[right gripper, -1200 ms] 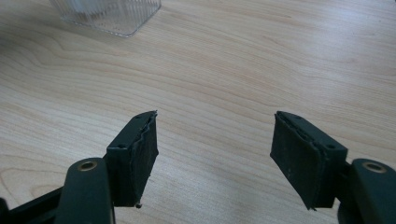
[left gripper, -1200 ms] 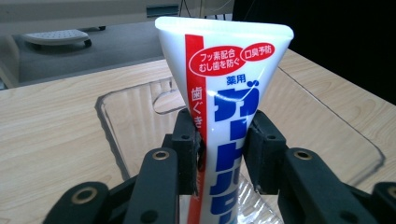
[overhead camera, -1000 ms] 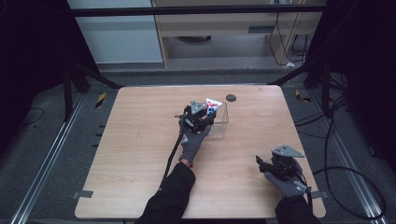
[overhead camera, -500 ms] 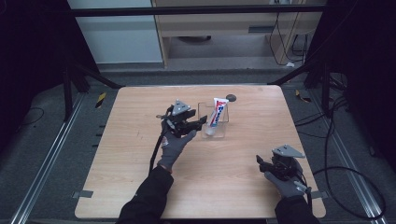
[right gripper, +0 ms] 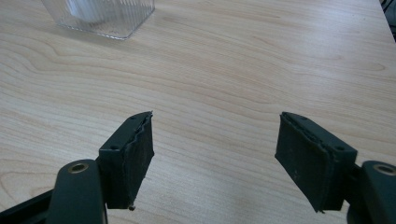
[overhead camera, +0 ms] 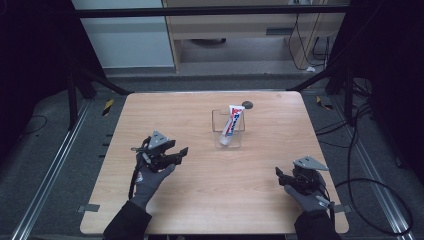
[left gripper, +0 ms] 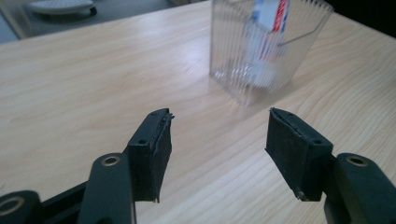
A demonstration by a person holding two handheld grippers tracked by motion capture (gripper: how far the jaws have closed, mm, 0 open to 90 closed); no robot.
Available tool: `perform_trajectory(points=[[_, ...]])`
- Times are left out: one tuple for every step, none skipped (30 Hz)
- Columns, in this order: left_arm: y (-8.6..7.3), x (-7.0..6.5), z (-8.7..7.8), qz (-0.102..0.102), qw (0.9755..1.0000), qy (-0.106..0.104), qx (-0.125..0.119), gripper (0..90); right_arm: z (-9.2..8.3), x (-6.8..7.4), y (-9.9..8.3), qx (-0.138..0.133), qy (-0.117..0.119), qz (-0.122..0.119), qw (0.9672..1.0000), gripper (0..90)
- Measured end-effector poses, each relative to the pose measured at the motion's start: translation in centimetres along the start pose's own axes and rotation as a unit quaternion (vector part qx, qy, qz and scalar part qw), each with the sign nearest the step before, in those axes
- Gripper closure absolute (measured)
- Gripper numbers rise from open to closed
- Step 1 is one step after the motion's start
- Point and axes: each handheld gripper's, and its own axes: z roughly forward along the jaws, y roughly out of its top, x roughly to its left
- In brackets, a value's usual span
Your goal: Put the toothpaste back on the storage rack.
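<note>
Dark room surrounds a light wooden table [overhead camera: 210, 200]; pale cabinets stand behind it and cables lie on the floor at the right.

Clear ribbed plastic holder [overhead camera: 228, 136] stands on the table, toward the far edge and slightly right of centre. Toothpaste tube [overhead camera: 231, 122] stands inside it, tilted, cap end down, flat end rising above the rim. Small dark round disc [overhead camera: 247, 105] sits on the table just beyond the holder.

Left gripper [overhead camera: 181, 151]: held in a gloved left hand [overhead camera: 150, 175] over the left half of the table, well apart from the holder, pointing toward it. In the left gripper view the jaws stand wide apart with nothing between them; bare wood shows in the gap, and the holder [left gripper: 266, 51] with the tube [left gripper: 268, 14] sits ahead, to the upper right.

Right gripper [overhead camera: 280, 176]: held near the front right corner of the table, well apart from the holder. In the right gripper view its jaws are also spread wide, gap empty over wood; the holder's base [right gripper: 100, 16] shows at the top left.
</note>
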Motion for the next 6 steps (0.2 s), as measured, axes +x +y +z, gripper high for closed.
perform_trajectory(points=[[-1.0, 0.5, -0.6, -0.004, 1.0, 0.007, 0.005, 39.7, 0.0, 0.0, 0.0, 0.0, -0.001, 0.001, 1.0, 27.2], [-1.4, 0.7, -0.9, -0.003, 0.9999, 0.011, 0.012, 39.8, 0.0, -0.1, -0.1, 0.001, -0.002, 0.003, 1.0, 27.2], [-1.4, 0.7, -0.9, -0.003, 0.9999, 0.011, 0.012, 39.9, 0.0, -0.1, -0.1, 0.001, -0.002, 0.003, 1.0, 27.2], [-1.8, 0.8, -1.1, -0.002, 0.9997, 0.016, 0.018, 39.8, 0.0, -0.1, -0.1, 0.0, -0.003, 0.005, 1.0, 27.0], [-2.4, 1.1, -1.7, 0.001, 0.9994, 0.026, 0.023, 39.8, 0.0, -0.1, -0.1, 0.0, -0.004, 0.006, 1.0, 26.8], [-2.4, 1.1, -1.7, 0.001, 0.9994, 0.026, 0.023, 39.8, 0.0, -0.1, -0.1, 0.0, -0.004, 0.006, 1.0, 26.8]])
